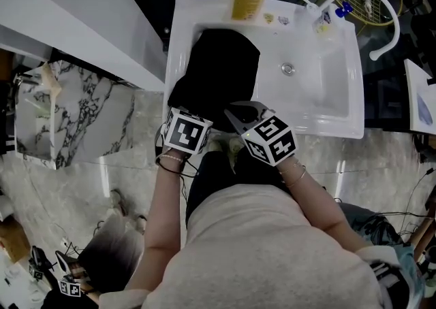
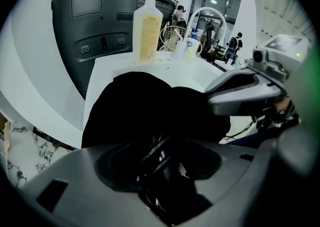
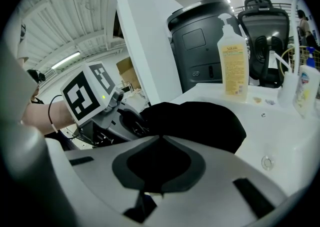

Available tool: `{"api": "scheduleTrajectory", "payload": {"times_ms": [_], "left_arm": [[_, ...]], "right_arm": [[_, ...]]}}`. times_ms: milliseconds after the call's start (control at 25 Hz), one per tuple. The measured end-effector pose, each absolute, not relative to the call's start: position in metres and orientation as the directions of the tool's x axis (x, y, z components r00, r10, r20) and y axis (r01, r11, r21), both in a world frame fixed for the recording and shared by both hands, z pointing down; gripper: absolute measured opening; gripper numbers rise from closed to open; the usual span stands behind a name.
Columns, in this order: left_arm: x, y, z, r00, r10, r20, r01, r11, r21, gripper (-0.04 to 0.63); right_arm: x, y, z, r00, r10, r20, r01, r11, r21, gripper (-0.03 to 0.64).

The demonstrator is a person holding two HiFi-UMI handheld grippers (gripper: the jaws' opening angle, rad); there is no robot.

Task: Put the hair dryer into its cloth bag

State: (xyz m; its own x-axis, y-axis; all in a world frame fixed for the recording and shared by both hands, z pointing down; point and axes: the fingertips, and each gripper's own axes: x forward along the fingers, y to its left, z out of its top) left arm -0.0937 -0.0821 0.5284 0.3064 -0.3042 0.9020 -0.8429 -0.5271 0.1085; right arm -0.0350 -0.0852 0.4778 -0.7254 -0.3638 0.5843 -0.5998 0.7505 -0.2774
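Black cloth drapes over the left half of the white sink. That is the cloth bag, slumped across the basin's left wall with its near hem at the sink's front rim. Your right gripper has its fingers pressed together at that front rim, by the look of it pinching a fold of the hem. Your left gripper is just left of it at the same rim. Its fingers are spread wide around the hair dryer, a black, glossy body with loops of cord bunched against it, right at the bag's near side. Whether any of it is inside the mouth I cannot tell, since it is black on black.

Expect the dryer to be rigid, smooth and top-heavy, and likely to twist in a grip on rounded plastic. Hold it at the handle or the narrow part of the barrel, and keep the cord gathered. The bag is limp and will collapse shut, so take it by the hem only and draw it taut away from the sink wall to keep the mouth open.
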Motion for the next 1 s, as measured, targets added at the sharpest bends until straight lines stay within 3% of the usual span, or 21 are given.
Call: {"api": "scheduleTrajectory", "payload": {"times_ms": [400,1000], "left_arm": [[-0.085,-0.07,0.51,0.364,-0.396,0.843,-0.832,-0.546,0.103,0.293],[-0.114,-0.023,0.499,0.312,-0.48,0.82,-0.918,-0.374,0.13,0.293]], "right_arm": [[-0.034,-0.084,0.478,-0.726,-0.366,0.582,-0.601,0.749,-0.279,0.014],[-0.034,-0.084,0.478,-0.736,-0.354,0.577,-0.591,0.751,-0.294,0.014]]}}
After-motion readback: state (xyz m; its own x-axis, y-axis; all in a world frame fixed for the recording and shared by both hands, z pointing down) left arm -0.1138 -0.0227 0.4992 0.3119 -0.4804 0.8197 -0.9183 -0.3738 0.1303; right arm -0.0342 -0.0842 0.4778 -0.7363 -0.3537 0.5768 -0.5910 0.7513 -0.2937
